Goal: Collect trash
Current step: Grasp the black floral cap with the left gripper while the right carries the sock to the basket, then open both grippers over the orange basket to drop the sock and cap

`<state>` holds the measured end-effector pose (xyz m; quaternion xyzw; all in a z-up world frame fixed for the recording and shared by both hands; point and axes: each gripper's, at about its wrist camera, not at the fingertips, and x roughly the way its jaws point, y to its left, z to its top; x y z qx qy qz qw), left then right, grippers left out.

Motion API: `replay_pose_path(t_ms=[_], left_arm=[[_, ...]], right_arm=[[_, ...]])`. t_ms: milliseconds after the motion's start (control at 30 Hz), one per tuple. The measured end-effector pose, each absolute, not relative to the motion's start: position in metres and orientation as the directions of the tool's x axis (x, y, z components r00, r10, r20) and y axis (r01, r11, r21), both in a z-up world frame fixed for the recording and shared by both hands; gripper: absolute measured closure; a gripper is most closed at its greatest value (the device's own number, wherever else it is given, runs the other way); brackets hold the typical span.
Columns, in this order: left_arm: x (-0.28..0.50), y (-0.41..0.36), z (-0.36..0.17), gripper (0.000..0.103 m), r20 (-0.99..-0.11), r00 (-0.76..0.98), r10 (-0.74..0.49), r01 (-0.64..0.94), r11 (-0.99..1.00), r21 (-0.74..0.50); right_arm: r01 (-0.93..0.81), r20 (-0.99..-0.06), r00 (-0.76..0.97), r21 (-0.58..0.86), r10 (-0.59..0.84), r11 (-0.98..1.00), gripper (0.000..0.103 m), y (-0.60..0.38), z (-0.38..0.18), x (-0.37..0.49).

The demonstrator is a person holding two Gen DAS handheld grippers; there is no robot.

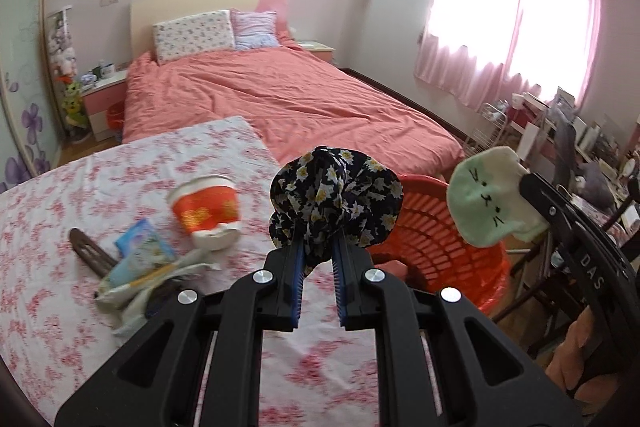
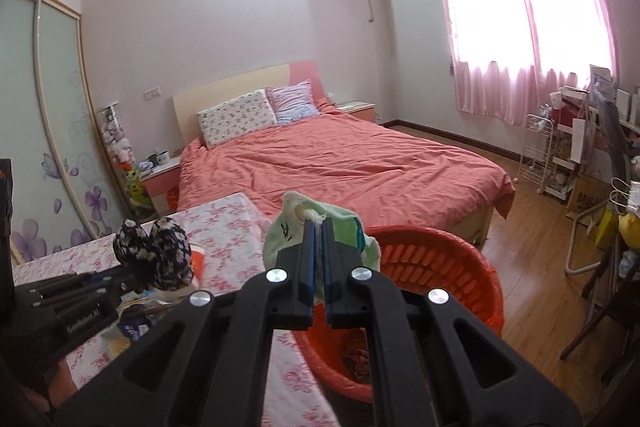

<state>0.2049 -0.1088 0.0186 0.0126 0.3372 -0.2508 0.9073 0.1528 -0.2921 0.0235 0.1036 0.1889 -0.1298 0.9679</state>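
Both tongs loaded, held up near the basket at the desk's right edge.

Left tongs [image 1: 318, 251] were clamped on one dark floral scrunchie [image 1: 336, 203], bunched upright above the tips. Right tongs [image 2: 316, 247] were clamped on one pale green cloth with a stitched cat face [image 1: 486, 205], face tilted. One red basket [image 1: 444, 243] stood just beside the desk [image 1: 48, 235]. On the desk: one red-and-white paper cup [image 1: 206, 209] on its side, mouth toward the far edge, and one heap of wrappers [image 1: 144, 267].
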Motion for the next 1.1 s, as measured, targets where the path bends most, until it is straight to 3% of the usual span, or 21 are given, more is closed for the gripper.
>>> replay_pose_path(t_ms=[933, 1000, 1067, 1100], left_arm=[[0.211, -0.231, -0.021, 0.089, -0.697, 0.481, -0.532, 0.618, 0.77, -0.162], [0.213, -0.237, -0.028, 0.079, -0.713, 0.471, -0.52, 0.617, 0.772, -0.155], [0.216, -0.239, -0.035, 0.06, -0.73, 0.463, -0.502, 0.608, 0.779, -0.15], [0.217, -0.238, -0.038, 0.058, -0.736, 0.461, -0.495, 0.604, 0.783, -0.148]], right_arm=[[0.388, -0.461, 0.855, 0.267, -0.237, 0.882, 0.095, -0.389, -0.023, 0.17], [0.391, -0.475, 0.85, 0.282, -0.226, 0.876, 0.093, -0.399, -0.03, 0.177], [0.393, -0.489, 0.845, 0.294, -0.216, 0.871, 0.075, -0.403, -0.035, 0.182], [0.399, -0.495, 0.841, 0.297, -0.217, 0.868, 0.071, -0.405, -0.038, 0.184]])
